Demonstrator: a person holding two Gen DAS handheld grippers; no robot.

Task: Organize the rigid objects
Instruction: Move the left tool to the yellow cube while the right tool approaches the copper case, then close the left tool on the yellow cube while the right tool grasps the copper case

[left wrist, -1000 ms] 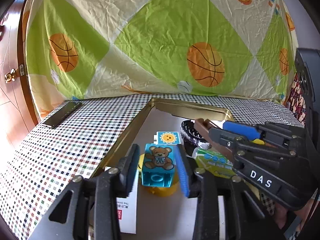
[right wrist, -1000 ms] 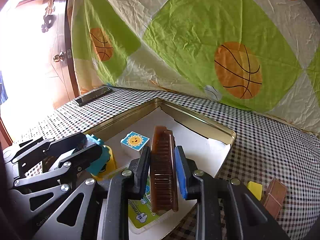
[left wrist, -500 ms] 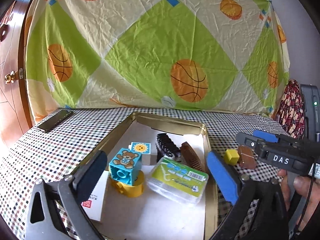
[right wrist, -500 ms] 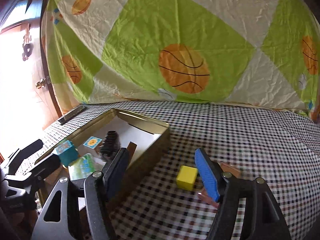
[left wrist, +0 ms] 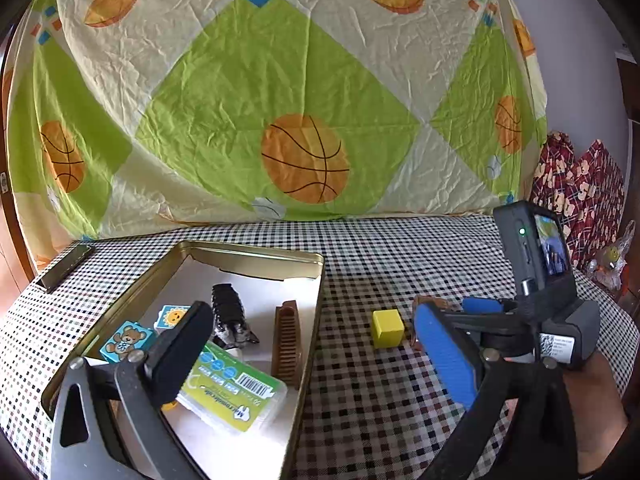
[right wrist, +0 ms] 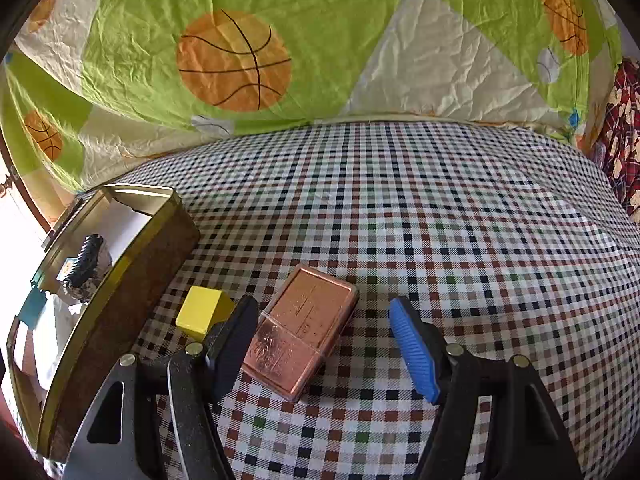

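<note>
A gold tin (left wrist: 256, 256) on the checked cloth holds a blue bear block (left wrist: 124, 340), a sun tile (left wrist: 172, 316), a black hair clip (left wrist: 228, 312), a brown comb (left wrist: 286, 340) and a green-labelled clear box (left wrist: 236, 392). My left gripper (left wrist: 316, 352) hangs wide open over the tin's right wall, holding nothing. To the right of the tin stand a yellow cube (right wrist: 204, 312) and a flat copper-coloured case (right wrist: 304, 328). My right gripper (right wrist: 324, 340) is open, with the case lying between its jaws. The blue pad stands clear of the case.
A dark phone (left wrist: 64, 268) lies at the cloth's far left edge. A basketball-print quilt (left wrist: 304, 100) hangs behind the table. Red patterned fabric (left wrist: 580, 184) sits at the far right. A person's hand (left wrist: 592, 400) holds the right gripper's handle.
The left gripper let go of the bear block, opened wide and drew back to the right. The right gripper released the comb into the tin and swung right, down over the copper case.
</note>
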